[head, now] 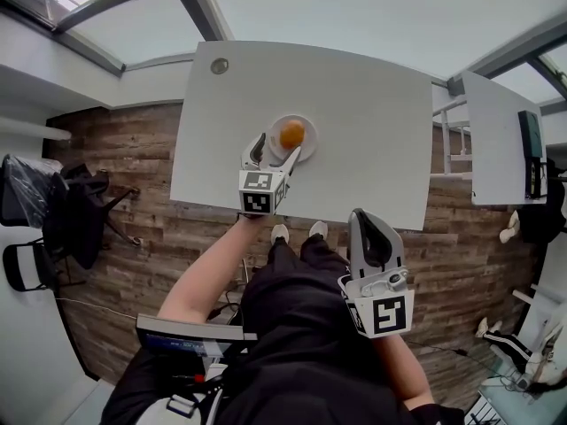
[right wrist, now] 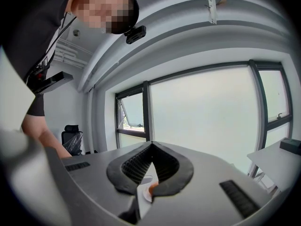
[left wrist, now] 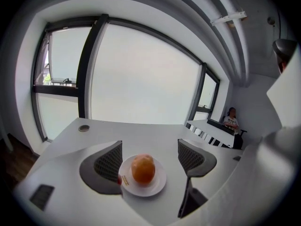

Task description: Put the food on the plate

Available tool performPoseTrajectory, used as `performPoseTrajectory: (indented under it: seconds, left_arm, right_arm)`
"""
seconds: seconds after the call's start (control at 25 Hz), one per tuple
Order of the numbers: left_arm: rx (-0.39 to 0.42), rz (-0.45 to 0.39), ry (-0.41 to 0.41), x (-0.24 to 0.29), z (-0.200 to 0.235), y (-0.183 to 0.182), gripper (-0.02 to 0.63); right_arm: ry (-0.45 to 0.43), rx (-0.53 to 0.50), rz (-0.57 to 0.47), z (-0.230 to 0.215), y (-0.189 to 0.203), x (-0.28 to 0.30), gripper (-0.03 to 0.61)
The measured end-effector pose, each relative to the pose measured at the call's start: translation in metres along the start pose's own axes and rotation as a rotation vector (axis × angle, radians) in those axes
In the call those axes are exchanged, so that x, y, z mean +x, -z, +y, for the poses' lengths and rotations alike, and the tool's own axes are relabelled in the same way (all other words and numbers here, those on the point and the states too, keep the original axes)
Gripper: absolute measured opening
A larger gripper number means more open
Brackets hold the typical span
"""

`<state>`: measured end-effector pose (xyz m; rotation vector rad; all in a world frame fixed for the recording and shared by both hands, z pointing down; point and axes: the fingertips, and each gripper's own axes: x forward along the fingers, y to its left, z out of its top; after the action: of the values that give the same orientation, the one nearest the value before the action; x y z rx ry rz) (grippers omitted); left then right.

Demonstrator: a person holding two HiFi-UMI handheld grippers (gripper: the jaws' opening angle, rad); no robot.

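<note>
A round orange piece of food (head: 291,134) lies on a small white plate (head: 306,120) near the front edge of the white table (head: 372,104). My left gripper (head: 276,149) is open just in front of the plate, one jaw on each side of its near rim. In the left gripper view the food (left wrist: 143,168) and plate (left wrist: 159,185) sit between the dark fingers (left wrist: 109,161), apart from both. My right gripper (head: 361,215) hangs off the table near the person's legs, shut on nothing. In its own view the right gripper (right wrist: 150,145) has its tips touching.
A round grommet (head: 219,65) sits at the table's far left corner. A second white table (head: 496,140) carrying a dark device stands to the right. Black chairs (head: 71,206) are on the wooden floor at left. A seated person (left wrist: 231,121) is at a far desk.
</note>
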<state>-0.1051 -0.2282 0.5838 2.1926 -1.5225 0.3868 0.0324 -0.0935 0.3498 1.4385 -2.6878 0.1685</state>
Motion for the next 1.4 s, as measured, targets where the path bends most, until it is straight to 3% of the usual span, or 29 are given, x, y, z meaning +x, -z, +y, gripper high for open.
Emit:
performPoseTrajectory:
  seconds: [0.16,0.44,0.6,1.04,1.24,1.4]
  left_arm:
    - [0.043,-0.044,-0.039,-0.015,0.003,-0.011,0.377]
    - [-0.051,-0.086,-0.099,-0.051,0.012,-0.015,0.348]
    - [-0.056,-0.118,-0.122,-0.069,0.011,-0.02,0.328]
    - [-0.055,-0.172,-0.133,-0.109,-0.018,-0.027,0.327]
    - [-0.036,-0.2,-0.091,-0.124,-0.041,-0.034,0.327]
    - [-0.003,-0.231,-0.074,-0.139,-0.057,-0.042,0.29]
  right_arm:
    - [0.0,-0.003,-0.006,-0.001,-0.001,-0.004,-0.003]
    - [-0.01,-0.003,-0.013,0.005,0.0,-0.006,-0.003]
    - [-0.026,-0.001,-0.025,0.006,-0.001,-0.004,-0.003]
    - [-0.083,0.016,-0.026,0.02,-0.001,0.002,-0.003]
    - [-0.101,0.018,-0.034,0.024,-0.002,0.0,-0.003]
    - [-0.099,0.021,-0.038,0.023,-0.003,-0.002,-0.003]
